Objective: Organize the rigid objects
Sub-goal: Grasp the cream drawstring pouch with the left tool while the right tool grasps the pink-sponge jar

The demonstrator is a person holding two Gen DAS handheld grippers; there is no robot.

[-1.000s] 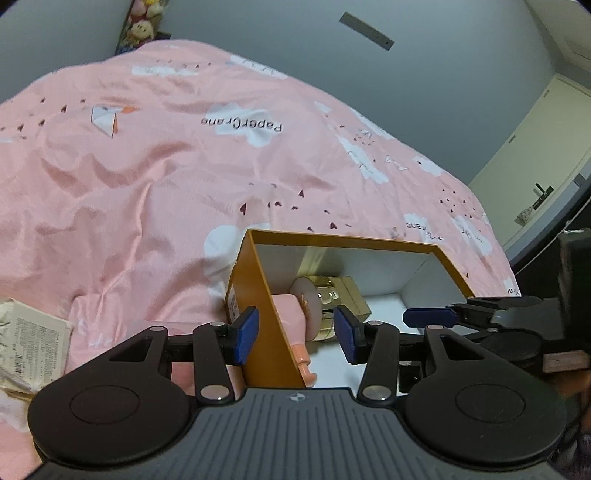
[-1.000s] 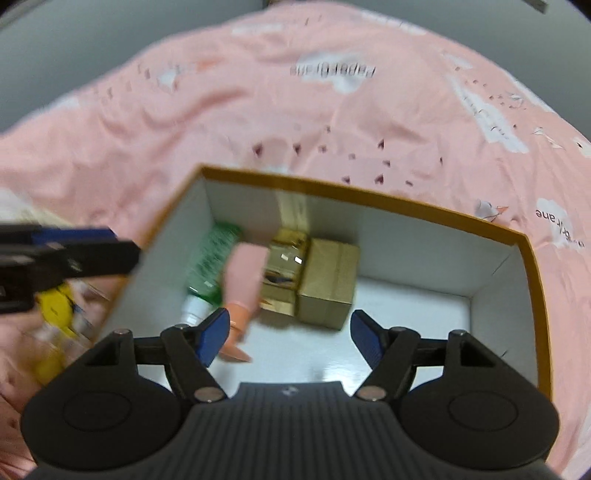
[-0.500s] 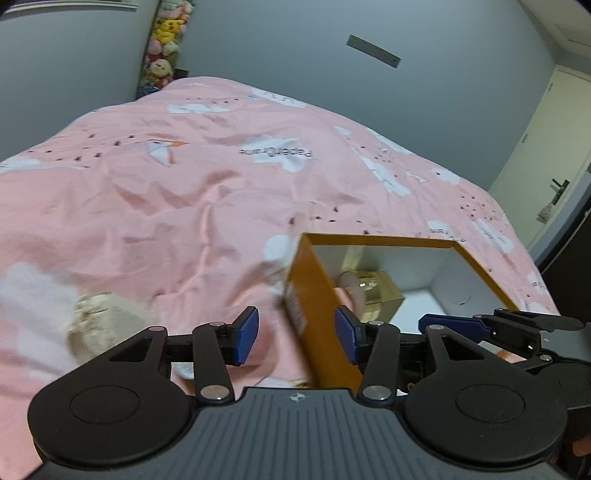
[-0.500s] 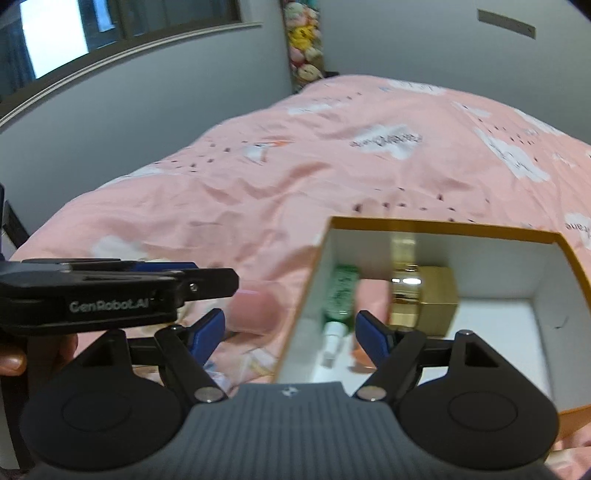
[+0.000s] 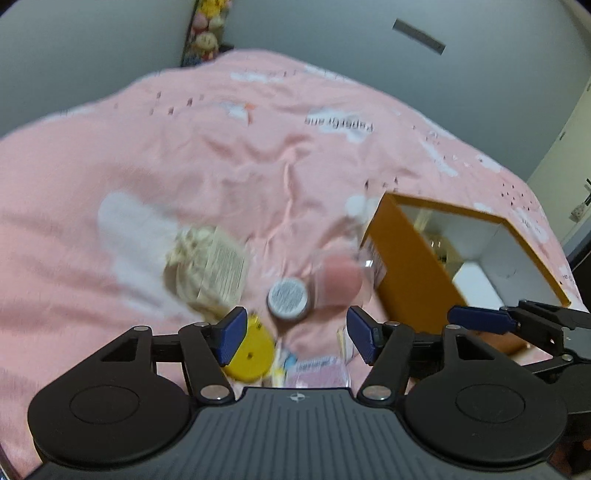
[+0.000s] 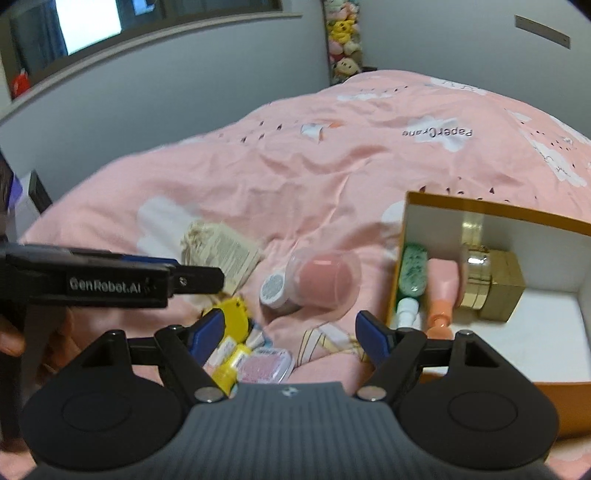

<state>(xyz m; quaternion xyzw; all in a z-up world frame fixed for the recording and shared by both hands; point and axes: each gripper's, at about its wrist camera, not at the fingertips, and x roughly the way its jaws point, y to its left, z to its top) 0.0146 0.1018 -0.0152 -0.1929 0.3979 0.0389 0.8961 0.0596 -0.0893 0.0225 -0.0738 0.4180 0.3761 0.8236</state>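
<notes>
An orange box [image 6: 495, 214] with a white inside lies on the pink bedspread at the right; it also shows in the left wrist view [image 5: 410, 258]. Inside it are a green tube [image 6: 412, 269], a peach bottle [image 6: 441, 291] and a gold box [image 6: 498, 284]. Left of it lie a clear cup with a pink ball [image 6: 325, 280], a small round jar [image 6: 273, 290], a yellow disc [image 6: 236, 317], a pink case [image 6: 264, 365] and a beige packet [image 6: 221, 251]. My right gripper [image 6: 291, 332] is open above these loose items. My left gripper [image 5: 295, 332] is open and empty above the jar [image 5: 288, 297].
The pink bedspread [image 6: 332, 166] fills the scene. A window [image 6: 92, 22] and grey wall lie behind. Plush toys [image 6: 343, 40] sit in the far corner. A door [image 5: 569, 147] stands at the right.
Both grippers have swung left, away from the box, over the loose items on the bedspread. Both stay open and empty.
</notes>
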